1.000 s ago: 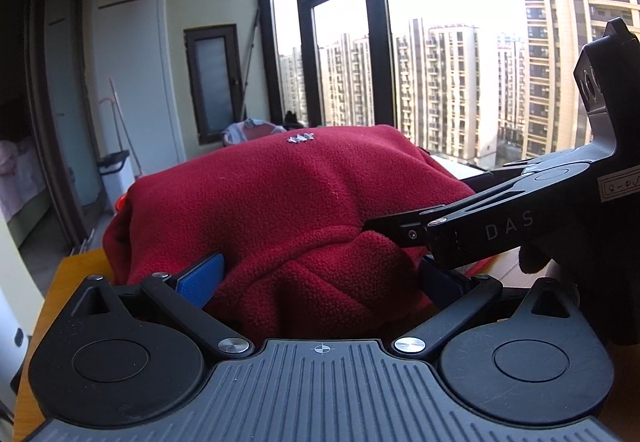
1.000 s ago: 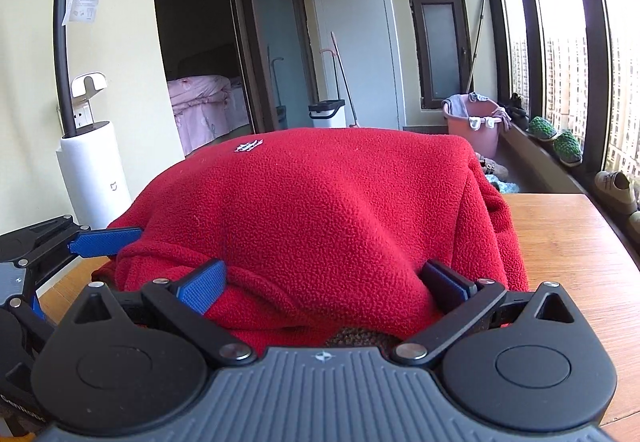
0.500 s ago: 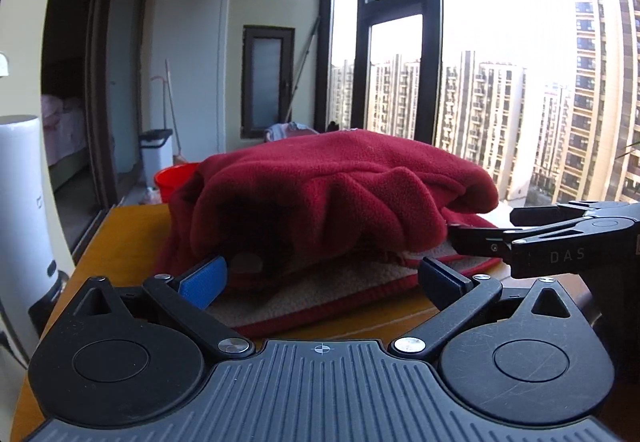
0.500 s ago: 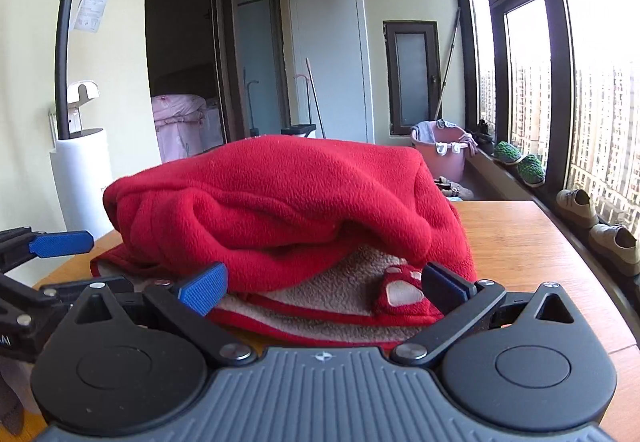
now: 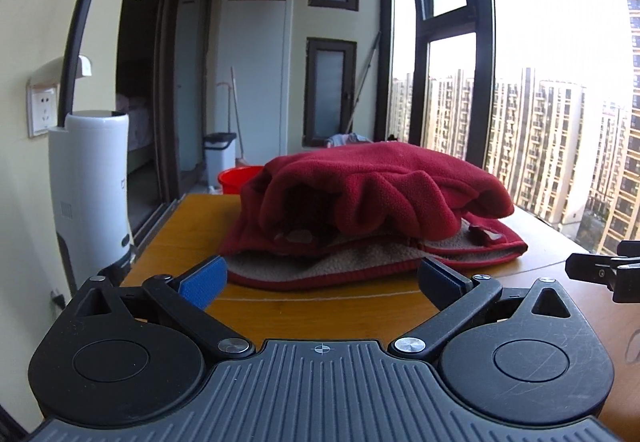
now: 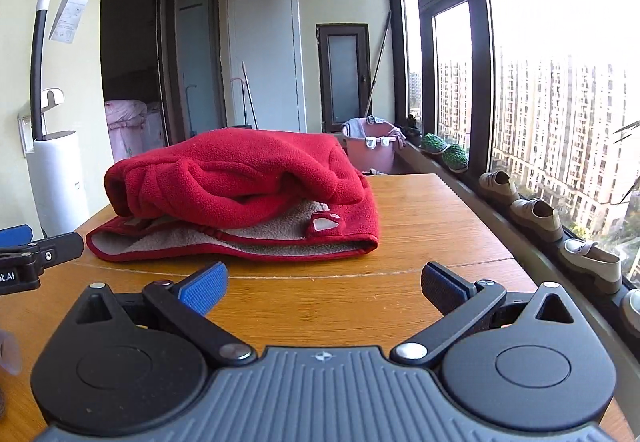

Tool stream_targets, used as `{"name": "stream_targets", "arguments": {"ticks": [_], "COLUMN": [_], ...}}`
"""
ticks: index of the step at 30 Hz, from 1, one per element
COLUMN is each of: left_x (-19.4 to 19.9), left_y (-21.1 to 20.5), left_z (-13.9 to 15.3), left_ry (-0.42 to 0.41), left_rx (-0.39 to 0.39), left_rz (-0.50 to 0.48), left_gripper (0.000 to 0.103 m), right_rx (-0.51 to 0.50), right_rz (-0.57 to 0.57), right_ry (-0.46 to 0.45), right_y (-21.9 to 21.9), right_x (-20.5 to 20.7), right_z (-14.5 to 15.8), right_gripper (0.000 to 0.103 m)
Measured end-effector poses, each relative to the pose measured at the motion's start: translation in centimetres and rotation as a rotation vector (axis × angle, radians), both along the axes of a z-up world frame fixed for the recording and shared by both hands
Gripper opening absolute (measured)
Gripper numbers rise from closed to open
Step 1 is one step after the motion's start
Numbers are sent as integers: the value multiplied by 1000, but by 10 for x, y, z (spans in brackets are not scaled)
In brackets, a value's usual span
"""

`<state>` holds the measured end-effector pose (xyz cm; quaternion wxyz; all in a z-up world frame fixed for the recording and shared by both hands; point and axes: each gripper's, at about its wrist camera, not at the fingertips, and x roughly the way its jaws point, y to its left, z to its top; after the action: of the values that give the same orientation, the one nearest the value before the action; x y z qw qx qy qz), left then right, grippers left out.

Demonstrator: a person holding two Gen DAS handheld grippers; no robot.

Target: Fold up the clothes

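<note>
A red fleece garment (image 5: 372, 202) with a grey-beige lining lies folded in a bundle on the wooden table (image 5: 320, 306). It also shows in the right wrist view (image 6: 240, 186). My left gripper (image 5: 320, 278) is open and empty, a little short of the garment's near edge. My right gripper (image 6: 324, 282) is open and empty, also short of the garment. The right gripper's tip shows at the right edge of the left wrist view (image 5: 600, 272), and the left gripper's tip at the left edge of the right wrist view (image 6: 40, 254).
A white standing appliance (image 5: 88, 186) is left of the table. A red bucket (image 5: 236, 180) and a bin (image 5: 218, 158) stand behind it. A pink basin (image 6: 370, 146) and shoes (image 6: 536, 214) line the window sill on the right.
Both grippers let go of the garment and pulled back towards me. The garment dropped into a folded bundle on the table.
</note>
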<state>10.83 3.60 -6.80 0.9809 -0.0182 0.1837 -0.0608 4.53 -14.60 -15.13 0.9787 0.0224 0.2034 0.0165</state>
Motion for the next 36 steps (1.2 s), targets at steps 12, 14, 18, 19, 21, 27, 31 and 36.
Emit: {"name": "stream_targets", "arguments": {"ticks": [12, 14, 18, 19, 21, 27, 31, 36], "left_x": [-44, -45, -44, -43, -42, -47, -45, -42], "left_y": [-8, -10, -15, -16, -16, -20, -19, -19], "left_z": [22, 21, 20, 20, 18, 12, 10, 7], "left_ry": [13, 22, 36, 43, 56, 84, 103, 130], "left_rx": [-14, -8, 3, 5, 3, 7, 3, -3], "left_rz": [58, 43, 20, 16, 14, 32, 19, 14], "left_gripper": [103, 103, 103, 103, 103, 103, 103, 103], "right_rx": [52, 62, 71, 77, 86, 81, 81, 82], "right_rz": [29, 31, -8, -12, -14, -1, 13, 17], "right_ry": [100, 119, 86, 84, 75, 50, 76, 82], "right_y": [26, 25, 19, 18, 15, 16, 19, 20], "right_x": [-22, -20, -24, -24, -25, -28, -26, -25], "right_z": [6, 4, 7, 7, 8, 10, 6, 5], "right_gripper": [103, 103, 103, 103, 103, 103, 103, 103]}}
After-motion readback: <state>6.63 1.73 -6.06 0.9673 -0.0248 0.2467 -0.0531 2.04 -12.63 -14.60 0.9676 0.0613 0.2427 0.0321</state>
